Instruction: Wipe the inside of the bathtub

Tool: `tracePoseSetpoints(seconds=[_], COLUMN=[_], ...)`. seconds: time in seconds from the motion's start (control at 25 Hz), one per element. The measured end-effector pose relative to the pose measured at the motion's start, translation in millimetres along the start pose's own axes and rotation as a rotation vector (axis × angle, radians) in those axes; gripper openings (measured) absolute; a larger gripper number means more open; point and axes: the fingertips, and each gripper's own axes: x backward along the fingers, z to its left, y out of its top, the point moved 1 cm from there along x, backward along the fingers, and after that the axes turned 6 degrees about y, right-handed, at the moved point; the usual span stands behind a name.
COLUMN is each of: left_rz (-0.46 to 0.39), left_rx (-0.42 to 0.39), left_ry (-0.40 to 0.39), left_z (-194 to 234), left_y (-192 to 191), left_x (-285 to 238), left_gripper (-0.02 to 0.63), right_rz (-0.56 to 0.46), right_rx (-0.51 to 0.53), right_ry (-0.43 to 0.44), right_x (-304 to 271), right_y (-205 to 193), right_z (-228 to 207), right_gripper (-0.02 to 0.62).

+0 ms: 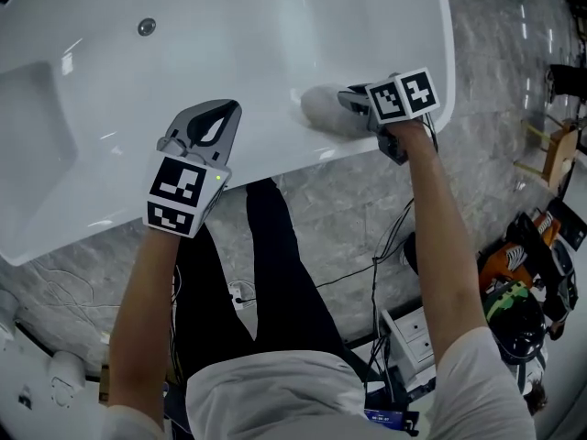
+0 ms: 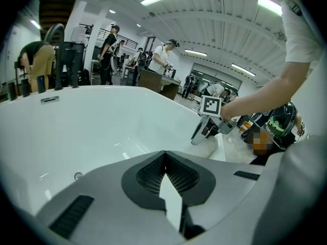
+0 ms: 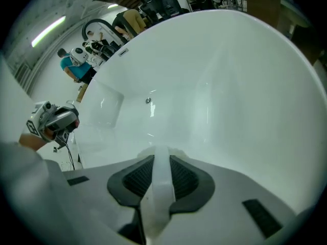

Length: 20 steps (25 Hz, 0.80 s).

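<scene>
The white bathtub fills the upper head view, its inside facing me. My right gripper is shut on a white cloth and holds it against the tub's inner wall, just inside the near rim at the right end. In the right gripper view a strip of the cloth runs between the jaws of this gripper, with the tub's basin beyond. My left gripper hovers over the near rim farther left, shut and holding nothing. The left gripper view shows its tips meeting and the right gripper ahead.
A round drain fitting sits on the tub's far wall. A dark faucet stands on the far rim. On the grey marble floor lie cables, a white box and mixed gear. Several people stand in the background.
</scene>
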Motion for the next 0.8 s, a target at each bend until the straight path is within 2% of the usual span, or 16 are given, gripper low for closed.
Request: tracePoseSetpoints(seconds=[0.24, 0.52, 0.64, 0.8], left_rz=[-0.001, 0.008, 0.011, 0.009], left_rx=[0.021, 0.049, 0.064, 0.09], left_ry=[0.023, 0.067, 0.094, 0.141], left_z=[23, 31, 47, 83], left_y=[-13, -13, -27, -59], left_x=[23, 30, 44, 79], left_gripper=[0.012, 0.012, 0.012, 0.012], right_rz=[-0.008, -0.016, -0.016, -0.013], right_rx=[0.002, 0.018, 0.038, 0.069], right_ry=[0.057, 0.111, 0.133, 0.171], right_x=[-24, -24, -38, -73], right_y=[11, 19, 23, 33], right_z=[50, 78, 103, 157], right_gripper=[0.098, 0.098, 0.097, 0.098])
